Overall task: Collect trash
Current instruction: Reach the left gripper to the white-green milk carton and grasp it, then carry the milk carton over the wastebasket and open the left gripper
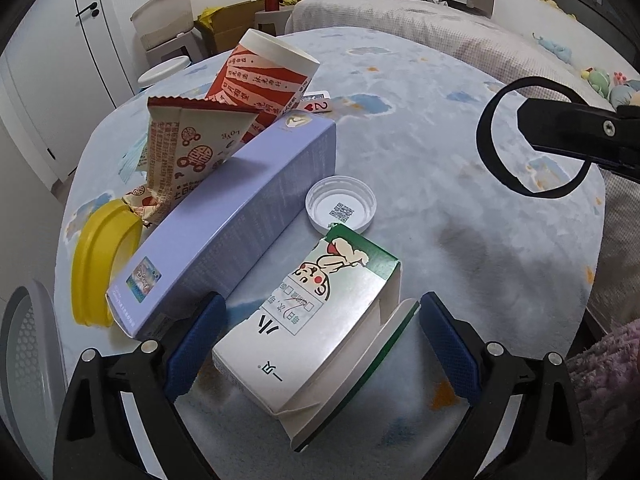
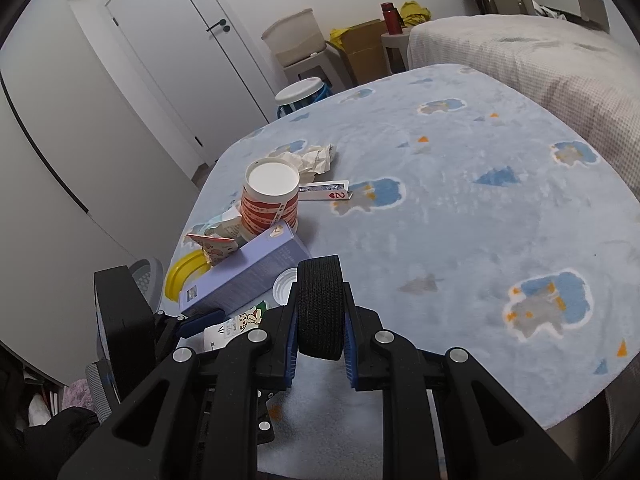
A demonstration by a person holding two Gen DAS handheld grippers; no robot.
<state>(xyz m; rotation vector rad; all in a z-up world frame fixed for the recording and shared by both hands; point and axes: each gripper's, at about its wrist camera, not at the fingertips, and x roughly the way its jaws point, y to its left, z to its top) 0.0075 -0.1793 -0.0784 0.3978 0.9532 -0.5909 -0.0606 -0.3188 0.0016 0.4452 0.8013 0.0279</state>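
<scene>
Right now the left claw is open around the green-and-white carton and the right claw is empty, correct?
Not quite. The right claw is shut on a black elastic band, as the right wrist view shows. The left claw is indeed open around the green-and-white carton.

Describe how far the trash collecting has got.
Nothing looks binned yet. The right hand-held gripper is shut on a black elastic band. The open left hand-held gripper straddles the green-and-white carton. The cup, purple box and white lid remain.
</scene>
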